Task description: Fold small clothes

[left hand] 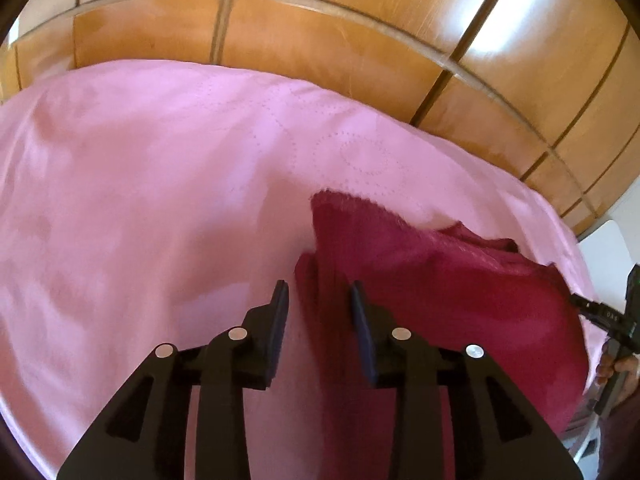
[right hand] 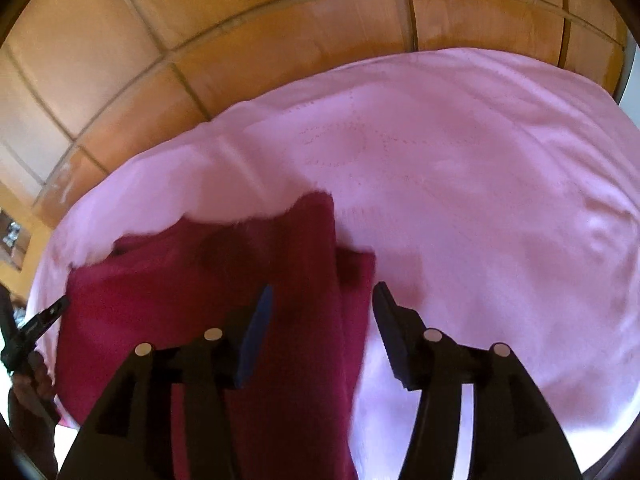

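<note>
A dark red fuzzy garment [left hand: 440, 280] lies on a pink bedspread [left hand: 140, 200], partly folded, with a raised corner at its far left. My left gripper [left hand: 319, 292] is open, its jaws either side of the garment's left edge, just above it. In the right wrist view the same garment [right hand: 200, 288] lies to the left and below. My right gripper [right hand: 322, 294] is open over the garment's right edge, with nothing between the jaws. Each gripper shows at the edge of the other's view: the right one [left hand: 600, 316] and the left one [right hand: 36, 324].
A wooden panelled wardrobe [left hand: 360, 32] stands right behind the bed and fills the top of both views [right hand: 240, 40]. The pink bedspread [right hand: 500, 200] stretches wide to the left and right of the garment. A white piece of furniture [left hand: 608, 252] stands at the far right.
</note>
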{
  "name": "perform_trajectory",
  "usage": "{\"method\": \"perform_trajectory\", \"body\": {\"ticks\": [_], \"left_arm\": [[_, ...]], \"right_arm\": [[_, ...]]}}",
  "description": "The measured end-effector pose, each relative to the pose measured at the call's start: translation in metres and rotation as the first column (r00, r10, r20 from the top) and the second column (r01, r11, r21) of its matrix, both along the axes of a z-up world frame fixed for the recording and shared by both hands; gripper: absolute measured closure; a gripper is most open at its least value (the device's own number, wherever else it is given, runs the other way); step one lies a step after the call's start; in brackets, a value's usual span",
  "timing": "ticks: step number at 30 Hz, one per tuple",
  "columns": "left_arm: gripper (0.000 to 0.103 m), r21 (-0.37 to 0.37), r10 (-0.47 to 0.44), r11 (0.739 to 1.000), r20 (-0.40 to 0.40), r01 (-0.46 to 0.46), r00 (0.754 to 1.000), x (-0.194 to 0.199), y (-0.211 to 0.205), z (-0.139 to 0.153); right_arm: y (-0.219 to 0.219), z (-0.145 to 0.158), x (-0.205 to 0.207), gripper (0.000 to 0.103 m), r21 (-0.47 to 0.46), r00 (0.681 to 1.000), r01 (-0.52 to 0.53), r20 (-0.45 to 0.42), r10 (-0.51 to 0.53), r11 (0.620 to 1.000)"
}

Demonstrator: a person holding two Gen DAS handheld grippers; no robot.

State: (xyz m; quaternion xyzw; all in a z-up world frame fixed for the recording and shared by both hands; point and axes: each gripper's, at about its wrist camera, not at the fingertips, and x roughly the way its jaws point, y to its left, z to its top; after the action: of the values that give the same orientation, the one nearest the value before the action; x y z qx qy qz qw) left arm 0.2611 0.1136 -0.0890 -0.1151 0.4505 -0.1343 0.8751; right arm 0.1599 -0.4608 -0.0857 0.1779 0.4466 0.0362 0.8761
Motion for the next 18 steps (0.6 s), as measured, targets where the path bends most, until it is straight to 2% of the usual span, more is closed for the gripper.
{"method": "perform_trajectory", "body": {"ticks": [3,4,5,8,10,14,16,17,18], "left_arm": [[0.071,-0.052,-0.016,0.999,0.005,0.017,1.000,-0.031,0.016,0.004],[0.061,-0.067,-0.025,0.997,0.003,0.025,1.000,-0.043,0.020,0.004],[0.057,-0.076,-0.031,0.997,0.003,0.031,1.000,-0.054,0.023,0.005],[0.056,-0.090,-0.064,0.994,0.029,0.066,0.998,-0.089,0.026,0.008],[0.056,-0.096,-0.092,0.991,0.025,0.094,0.995,-0.105,0.019,0.006],[0.056,-0.055,-0.137,0.989,0.008,0.137,0.991,-0.120,0.005,-0.003],[0.056,-0.073,-0.125,0.989,0.001,0.125,0.992,-0.124,0.005,-0.006],[0.056,-0.075,-0.123,0.990,0.006,0.123,0.992,-0.126,0.005,-0.006],[0.056,-0.066,-0.124,0.990,0.014,0.125,0.992,-0.129,0.006,-0.005]], "right_arm": [[-0.008,0.003,-0.044,0.051,0.044,0.999,-0.037,0.006,0.036,0.998],[-0.011,0.003,-0.059,0.051,0.065,0.999,-0.045,0.007,0.045,0.997],[-0.013,0.003,-0.071,0.051,0.088,0.999,-0.052,0.008,0.051,0.995],[-0.017,-0.005,-0.111,0.050,0.156,0.998,-0.068,-0.003,0.069,0.985],[-0.013,-0.012,-0.123,0.050,0.188,0.997,-0.078,-0.011,0.082,0.979],[0.005,-0.025,-0.126,0.053,0.213,0.993,-0.108,-0.027,0.117,0.971],[0.020,-0.027,-0.123,0.073,0.164,0.988,-0.138,-0.049,0.147,0.977],[0.024,-0.026,-0.120,0.093,0.115,0.986,-0.144,-0.068,0.153,0.983],[0.027,-0.023,-0.120,0.096,0.050,0.985,-0.149,-0.082,0.152,0.988]]}}
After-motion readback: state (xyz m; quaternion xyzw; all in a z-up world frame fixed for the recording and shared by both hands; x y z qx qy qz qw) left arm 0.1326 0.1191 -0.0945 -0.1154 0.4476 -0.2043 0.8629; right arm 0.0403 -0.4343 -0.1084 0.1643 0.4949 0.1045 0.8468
